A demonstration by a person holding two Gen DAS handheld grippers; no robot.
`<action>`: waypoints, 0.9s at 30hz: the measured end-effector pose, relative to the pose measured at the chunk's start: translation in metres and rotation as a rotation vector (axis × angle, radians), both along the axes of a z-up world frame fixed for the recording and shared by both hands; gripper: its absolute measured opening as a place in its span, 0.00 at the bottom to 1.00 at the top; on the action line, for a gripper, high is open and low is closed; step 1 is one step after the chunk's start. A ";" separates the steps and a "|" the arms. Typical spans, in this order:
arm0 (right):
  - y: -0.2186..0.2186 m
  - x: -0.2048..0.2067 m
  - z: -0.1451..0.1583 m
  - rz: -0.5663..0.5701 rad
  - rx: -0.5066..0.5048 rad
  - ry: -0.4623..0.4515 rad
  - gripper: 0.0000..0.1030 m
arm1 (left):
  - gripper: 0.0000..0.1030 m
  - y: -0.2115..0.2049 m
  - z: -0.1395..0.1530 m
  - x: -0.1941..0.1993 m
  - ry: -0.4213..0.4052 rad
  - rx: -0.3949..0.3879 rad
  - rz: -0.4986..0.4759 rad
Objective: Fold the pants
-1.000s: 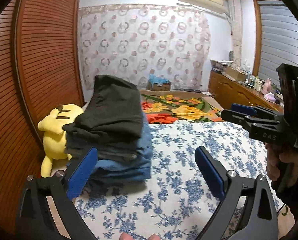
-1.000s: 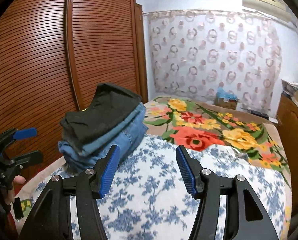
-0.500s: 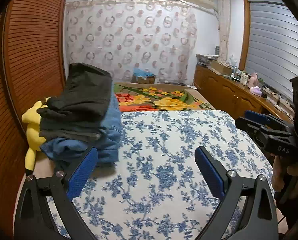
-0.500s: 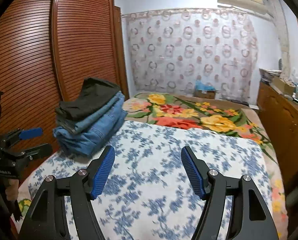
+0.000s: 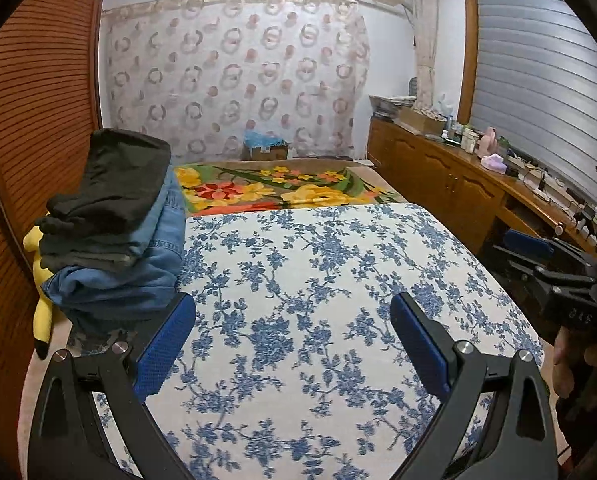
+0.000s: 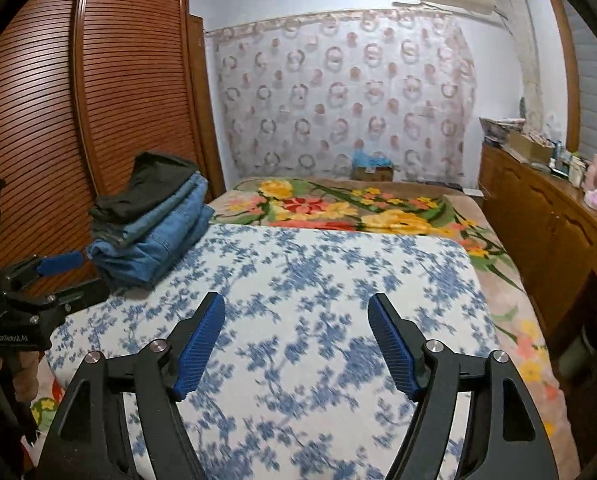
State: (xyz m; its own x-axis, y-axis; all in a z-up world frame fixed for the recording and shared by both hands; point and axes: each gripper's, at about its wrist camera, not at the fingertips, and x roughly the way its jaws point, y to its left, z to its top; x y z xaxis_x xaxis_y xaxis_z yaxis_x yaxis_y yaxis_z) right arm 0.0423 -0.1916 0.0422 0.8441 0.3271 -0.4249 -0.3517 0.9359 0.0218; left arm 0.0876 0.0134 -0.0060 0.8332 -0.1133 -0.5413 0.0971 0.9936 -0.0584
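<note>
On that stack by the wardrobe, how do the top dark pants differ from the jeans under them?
The dark pants are charcoal and lie on top; the blue jeans are denim and carry them. The dark pants look thinner and tilt up at the far end, while the jeans form the bulkier base. Both are folded.

The bed [image 5: 382,184] carries two covers: a blue-flowered sheet [image 5: 318,300] over the near part and a blanket [image 5: 282,190] with large yellow and red flowers over the far part. A stack of folded pants [image 5: 114,236] (black on top, blue denim beneath) sits at the sheet's left edge, by the wardrobe. A yellow plush toy [image 5: 42,312] lies squeezed behind the stack, mostly hidden by it.
</note>
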 end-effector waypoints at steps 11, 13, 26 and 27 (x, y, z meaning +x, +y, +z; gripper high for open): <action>-0.004 -0.030 0.018 -0.079 0.036 -0.060 0.81 | 0.95 -0.020 0.032 -0.023 -0.087 0.007 -0.015; -0.001 -0.036 0.025 -0.091 0.041 -0.082 0.81 | 0.95 -0.022 0.039 -0.029 -0.107 0.018 -0.009; 0.007 -0.061 0.019 -0.126 0.047 -0.167 0.81 | 0.95 -0.023 0.055 -0.045 -0.165 0.037 0.002; 0.008 -0.061 0.019 -0.128 0.045 -0.168 0.81 | 0.95 -0.023 0.055 -0.046 -0.165 0.037 0.002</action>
